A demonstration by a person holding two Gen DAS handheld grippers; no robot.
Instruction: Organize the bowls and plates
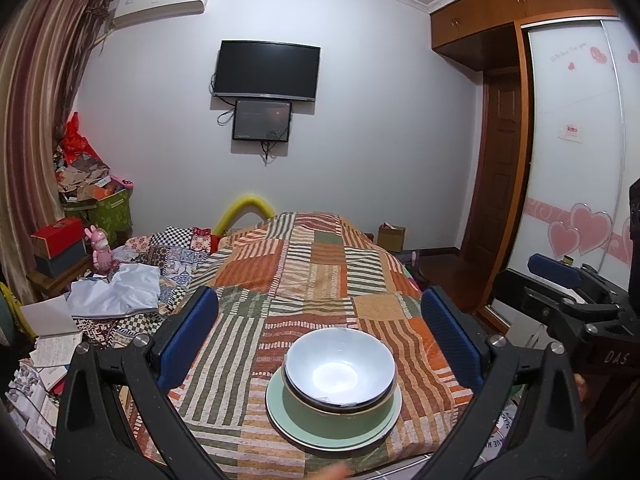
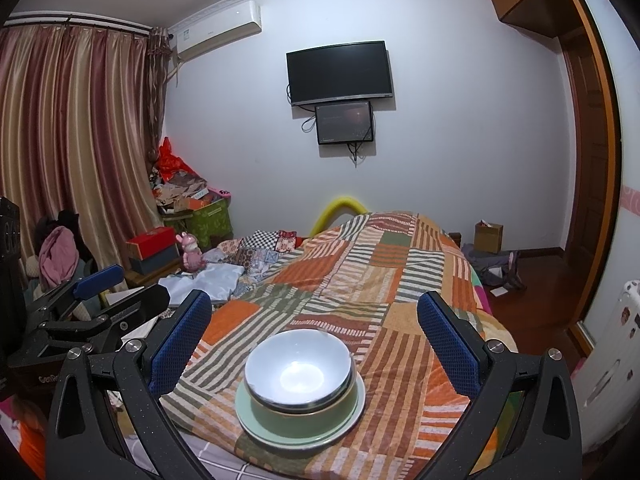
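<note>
Bowls sit nested in a single stack near the foot edge of the bed (image 1: 304, 264): a white bowl (image 1: 340, 368) rests inside a green bowl (image 1: 340, 410), and the green bowl stands on a pale green plate (image 1: 288, 420). A thin whitish rim shows under that plate's edge, possibly a 2nd plate, though the view is too soft to be sure. The stack rests upright on the striped patchwork bedspread (image 2: 400, 280).

From the left wrist camera, the left tool (image 1: 320, 332) hangs above the bedspread with its 2 blue-padded fingers (image 1: 188, 336) spread wide, one on each side of the stack and touching nothing. The right tool (image 2: 316, 336) is held the same way in its own camera, its blue fingers (image 2: 448, 344) set far apart, empty, with the stack lying between and below them. Each tool also appears at the edge of the other's view, just beside it.

On the far wall a dark television (image 1: 267, 70) hangs above a smaller screen (image 1: 262, 120), with an air conditioner (image 2: 216, 32) up near the ceiling. Striped curtains (image 2: 72, 140) cover the left side. A pink toy figure (image 2: 191, 254) stands by a red box (image 2: 152, 242), and a wooden wardrobe (image 1: 516, 12) with heart-patterned sliding doors fills the right.
</note>
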